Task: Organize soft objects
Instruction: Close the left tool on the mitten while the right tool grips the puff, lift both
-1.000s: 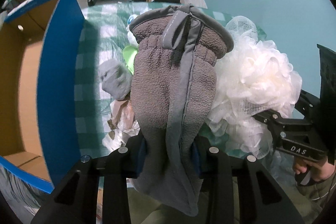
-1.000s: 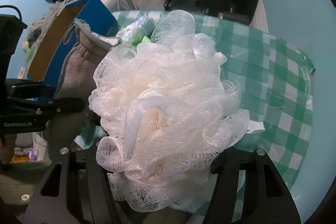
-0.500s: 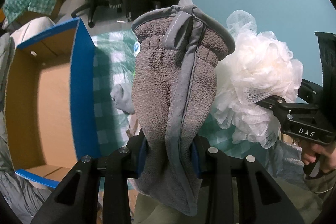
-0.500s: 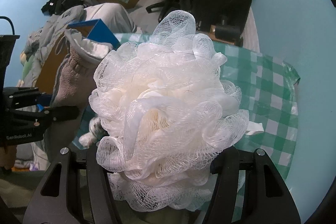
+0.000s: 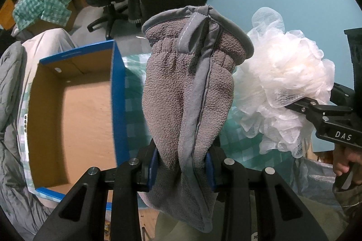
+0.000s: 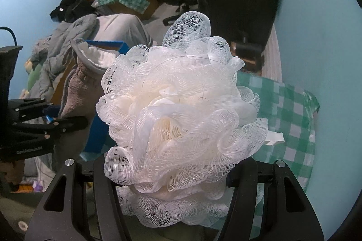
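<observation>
Open box sits left of both loads. Left gripper, nearer it, clamps grey mitten w/ long axis upright, cuff up; right gripper squeezes mesh pouf, farther right.

In the left wrist view the mitten fills the centre, the box lies left, the mesh sponge right.
</observation>
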The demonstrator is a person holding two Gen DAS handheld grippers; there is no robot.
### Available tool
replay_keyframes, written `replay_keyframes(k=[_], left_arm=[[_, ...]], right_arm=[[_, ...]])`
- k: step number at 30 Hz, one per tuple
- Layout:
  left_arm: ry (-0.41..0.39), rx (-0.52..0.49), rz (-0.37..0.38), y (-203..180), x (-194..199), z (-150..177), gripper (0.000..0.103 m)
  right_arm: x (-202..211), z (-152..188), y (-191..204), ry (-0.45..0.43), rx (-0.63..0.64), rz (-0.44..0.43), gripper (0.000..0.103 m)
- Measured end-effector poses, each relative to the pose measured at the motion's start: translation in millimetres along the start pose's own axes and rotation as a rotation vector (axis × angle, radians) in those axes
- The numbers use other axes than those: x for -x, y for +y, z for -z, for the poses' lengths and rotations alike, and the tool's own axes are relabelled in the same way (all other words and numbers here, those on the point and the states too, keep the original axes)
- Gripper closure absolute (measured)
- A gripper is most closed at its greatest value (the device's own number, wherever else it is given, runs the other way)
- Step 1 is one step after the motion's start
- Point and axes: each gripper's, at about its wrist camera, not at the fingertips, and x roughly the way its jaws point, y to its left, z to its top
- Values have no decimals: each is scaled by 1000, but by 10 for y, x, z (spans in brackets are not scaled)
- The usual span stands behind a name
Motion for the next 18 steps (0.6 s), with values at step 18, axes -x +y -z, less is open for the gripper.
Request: replay_keyframes(k=[18], left_arm=[[-46, 85, -48, 554, 218, 49, 68]], right_arm=[[-63, -323, 436, -16, 76, -48, 43]])
